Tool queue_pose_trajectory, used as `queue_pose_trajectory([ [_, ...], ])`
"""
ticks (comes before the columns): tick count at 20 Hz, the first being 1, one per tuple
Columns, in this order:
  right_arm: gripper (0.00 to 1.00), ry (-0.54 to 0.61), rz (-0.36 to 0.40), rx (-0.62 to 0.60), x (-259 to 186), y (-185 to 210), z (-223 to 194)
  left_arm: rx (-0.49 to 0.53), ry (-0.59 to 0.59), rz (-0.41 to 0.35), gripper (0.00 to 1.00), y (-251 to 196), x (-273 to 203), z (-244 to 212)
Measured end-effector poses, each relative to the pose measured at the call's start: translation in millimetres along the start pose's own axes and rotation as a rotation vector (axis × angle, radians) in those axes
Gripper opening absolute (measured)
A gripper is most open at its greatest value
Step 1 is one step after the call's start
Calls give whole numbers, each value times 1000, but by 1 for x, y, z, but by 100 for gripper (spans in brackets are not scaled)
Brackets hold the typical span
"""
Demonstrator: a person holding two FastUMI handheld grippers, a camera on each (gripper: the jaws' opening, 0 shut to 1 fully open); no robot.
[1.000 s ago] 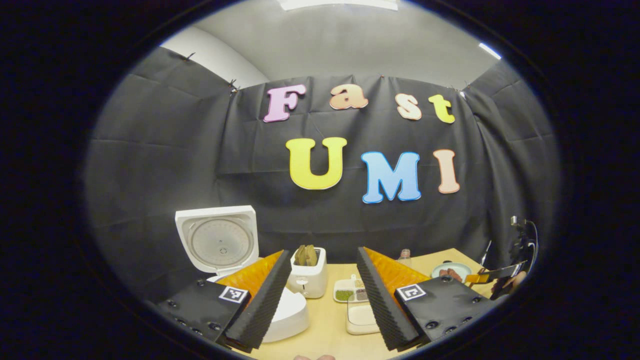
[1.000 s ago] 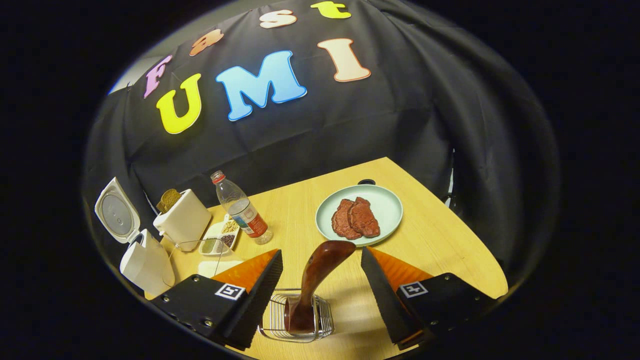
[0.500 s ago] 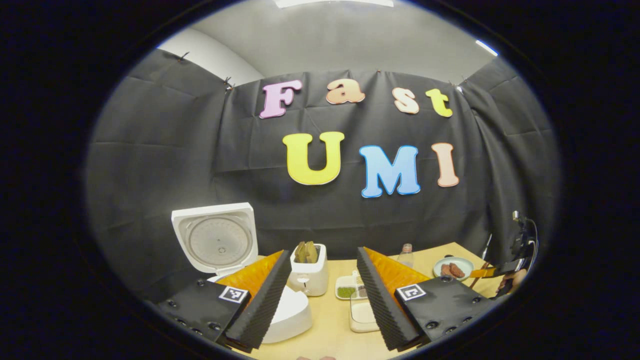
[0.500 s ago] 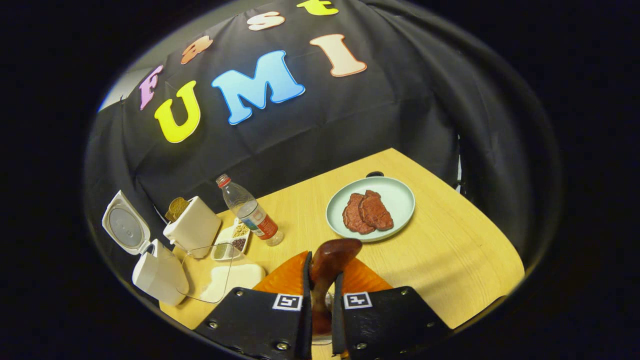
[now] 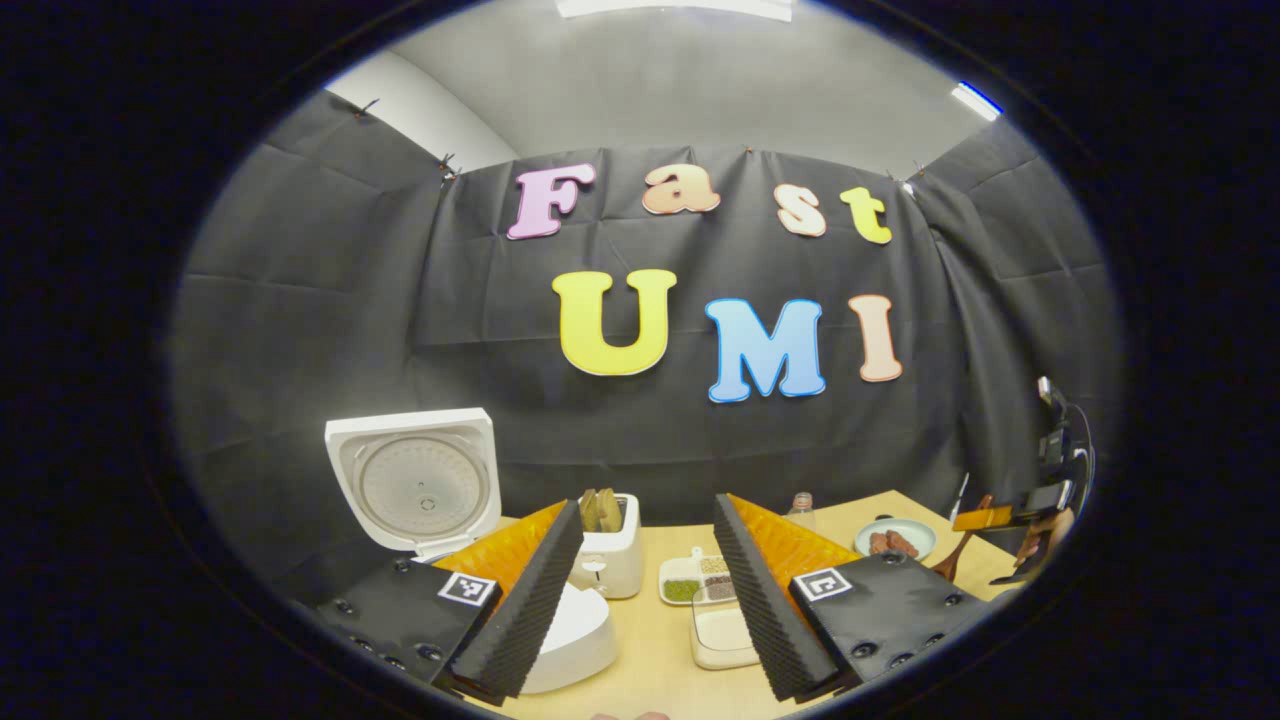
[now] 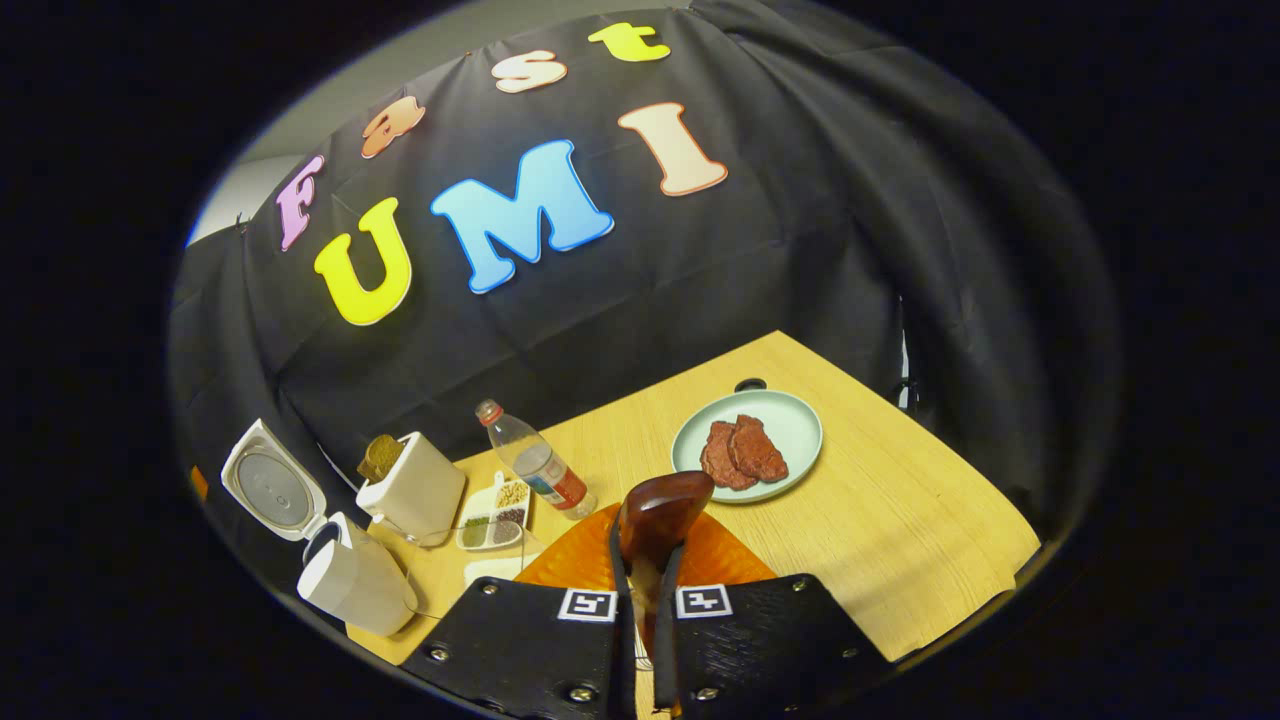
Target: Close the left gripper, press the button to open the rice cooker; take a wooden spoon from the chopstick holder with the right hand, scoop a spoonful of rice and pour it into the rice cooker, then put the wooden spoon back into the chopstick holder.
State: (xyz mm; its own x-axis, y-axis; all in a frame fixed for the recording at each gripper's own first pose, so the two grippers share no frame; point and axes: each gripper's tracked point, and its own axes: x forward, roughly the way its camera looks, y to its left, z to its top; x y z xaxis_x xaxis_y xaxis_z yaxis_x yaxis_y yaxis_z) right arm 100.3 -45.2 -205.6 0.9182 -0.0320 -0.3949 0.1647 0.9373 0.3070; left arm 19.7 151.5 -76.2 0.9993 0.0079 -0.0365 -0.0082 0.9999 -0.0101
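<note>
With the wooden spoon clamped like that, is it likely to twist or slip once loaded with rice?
The wooden spoon looks rigid, so it shouldn't bend. Its surface looks glossy and rounded, so it might pivot between the right gripper's fingers. Held at one end, a loaded bowl could lever it downward.

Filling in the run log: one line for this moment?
rice cooker: open | right hand-held gripper: shut on wooden spoon | left hand-held gripper: open

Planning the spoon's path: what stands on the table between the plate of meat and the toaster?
In the right gripper view, a water bottle stands between the plate and the toaster.
</note>
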Motion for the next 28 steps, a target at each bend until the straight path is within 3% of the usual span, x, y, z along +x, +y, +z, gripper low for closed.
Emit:
queue_pose_trajectory([
  [1, 7, -22, 15, -7, -6, 10, 12, -1, -2, -7, 96, 2, -2, -2],
  [6, 7, -91, 143, -63, -14, 91, 47, 5, -11, -36, 89, 11, -10, -6],
  [7, 7, -92, 171, -88, -10, 111, 46, 11, -13, -38, 96, 14, -13, -7],
  [12, 7, -50, 243, -214, 32, 184, 6, 39, -15, -47, 89, 36, -29, -17],
  [13, 7, -28, 245, -236, 41, 191, -8, 43, -8, -50, 95, 41, -33, -21],
  [16, 7, 12, 239, -312, 69, 205, -40, 50, 8, -52, 89, 57, -41, -30],
  [24, 7, 132, 175, -455, 124, 195, -114, 45, 60, -13, 89, 94, -48, -53],
  [28, 7, 184, 234, -342, 119, 212, -135, 44, 75, 7, 93, 102, -50, -60],
])
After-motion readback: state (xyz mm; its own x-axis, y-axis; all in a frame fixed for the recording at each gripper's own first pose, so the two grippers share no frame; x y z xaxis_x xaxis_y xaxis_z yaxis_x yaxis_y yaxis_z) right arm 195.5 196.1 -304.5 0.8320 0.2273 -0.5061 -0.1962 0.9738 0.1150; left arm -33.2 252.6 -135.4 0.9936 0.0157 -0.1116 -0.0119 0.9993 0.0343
